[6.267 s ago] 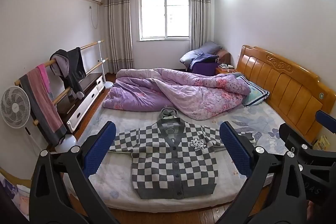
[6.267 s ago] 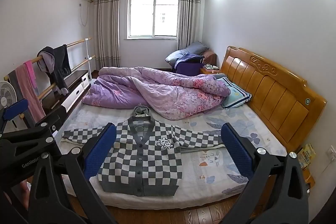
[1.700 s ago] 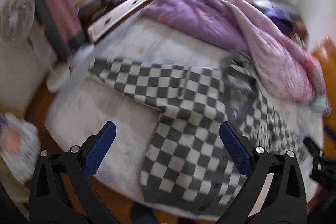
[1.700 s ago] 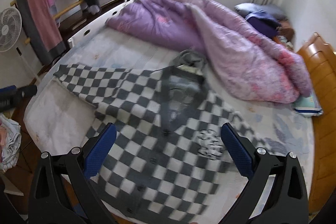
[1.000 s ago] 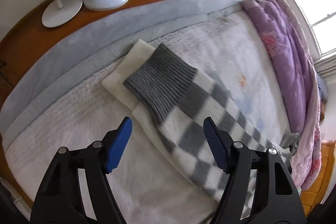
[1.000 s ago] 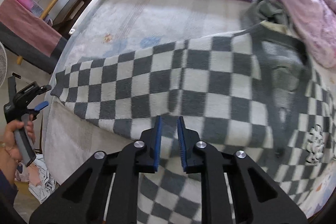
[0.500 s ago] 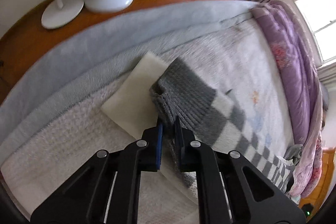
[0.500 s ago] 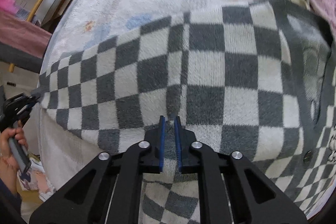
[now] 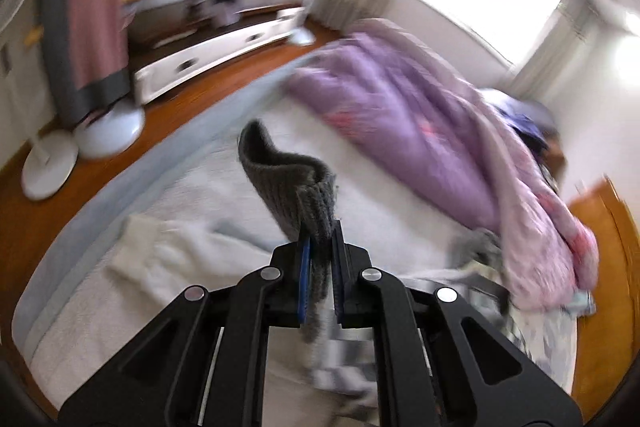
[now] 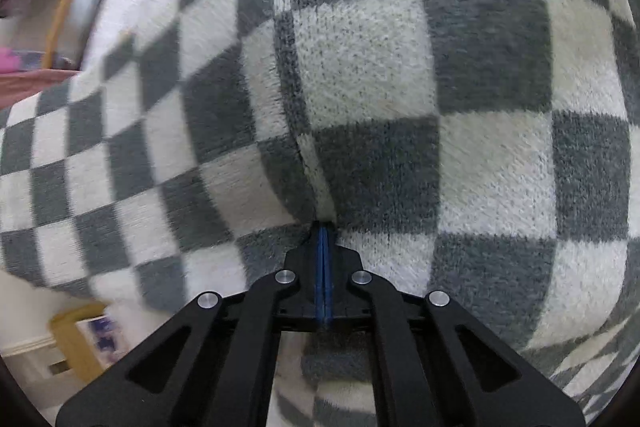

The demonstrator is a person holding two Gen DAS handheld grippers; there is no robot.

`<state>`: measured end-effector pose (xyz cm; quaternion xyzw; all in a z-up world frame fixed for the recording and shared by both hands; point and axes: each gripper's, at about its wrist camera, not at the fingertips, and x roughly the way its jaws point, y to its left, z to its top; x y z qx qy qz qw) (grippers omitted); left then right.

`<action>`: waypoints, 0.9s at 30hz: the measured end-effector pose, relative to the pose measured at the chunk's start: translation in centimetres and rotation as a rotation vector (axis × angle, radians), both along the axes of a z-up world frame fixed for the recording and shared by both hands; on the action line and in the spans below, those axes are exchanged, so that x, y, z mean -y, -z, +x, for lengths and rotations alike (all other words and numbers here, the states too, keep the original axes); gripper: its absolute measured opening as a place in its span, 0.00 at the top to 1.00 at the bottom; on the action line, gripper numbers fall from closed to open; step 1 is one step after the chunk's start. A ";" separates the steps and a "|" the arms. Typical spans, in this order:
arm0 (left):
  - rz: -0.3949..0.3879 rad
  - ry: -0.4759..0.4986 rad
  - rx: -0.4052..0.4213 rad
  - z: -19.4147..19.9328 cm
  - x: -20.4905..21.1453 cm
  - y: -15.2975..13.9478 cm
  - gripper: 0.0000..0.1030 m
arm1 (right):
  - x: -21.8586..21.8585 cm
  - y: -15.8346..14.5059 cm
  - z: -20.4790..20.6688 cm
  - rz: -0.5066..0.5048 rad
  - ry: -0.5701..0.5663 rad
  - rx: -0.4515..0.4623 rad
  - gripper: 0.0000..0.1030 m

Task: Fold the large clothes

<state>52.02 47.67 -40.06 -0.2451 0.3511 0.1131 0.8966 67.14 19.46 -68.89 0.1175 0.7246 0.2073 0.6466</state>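
The folding is judged to be at its very beginning: both grips have been taken, but no fold can be seen laid down yet. The ribbed grey cuff of the grey-and-white checked knitted cardigan is pinched between the fingers of the left gripper, which are closed narrowly on the knit. The cuff is held up off the bed, above the white fleecy bed cover, with the sleeve hanging down below the fingers, where it is blurred. The fingers of the right gripper are pressed together on a bunched part of the checked fabric beside a vertical seam; it is probably near the underarm, though this cannot be told for certain.

What is left is judged to be nearly everything: the sleeve to be brought across the body, the other sleeve, and the halving of the body.

The cardigan appears thick, soft and fuzzy, with large squares and a plain ribbed cuff. In the right wrist view it fills almost the whole frame and bulges around the pinch. A crumpled purple floral quilt lies further up the bed.
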 end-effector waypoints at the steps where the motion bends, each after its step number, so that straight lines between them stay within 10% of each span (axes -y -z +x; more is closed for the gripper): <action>1: 0.018 0.024 0.013 0.6 2.0 -0.7 0.91 | 1.4 -1.1 -0.1 0.070 0.021 0.009 0.98; 6: 0.061 0.205 0.051 4.5 16.6 -2.5 0.91 | 11.4 -7.2 -1.5 0.244 0.080 0.128 0.98; 17: 0.106 0.470 -0.112 12.7 47.7 8.5 0.91 | 43.4 -12.6 -6.3 -0.094 0.289 0.323 0.95; 27: 0.242 0.547 -0.388 12.6 55.4 21.4 0.91 | 65.9 -11.1 -9.5 -0.211 0.751 0.307 0.94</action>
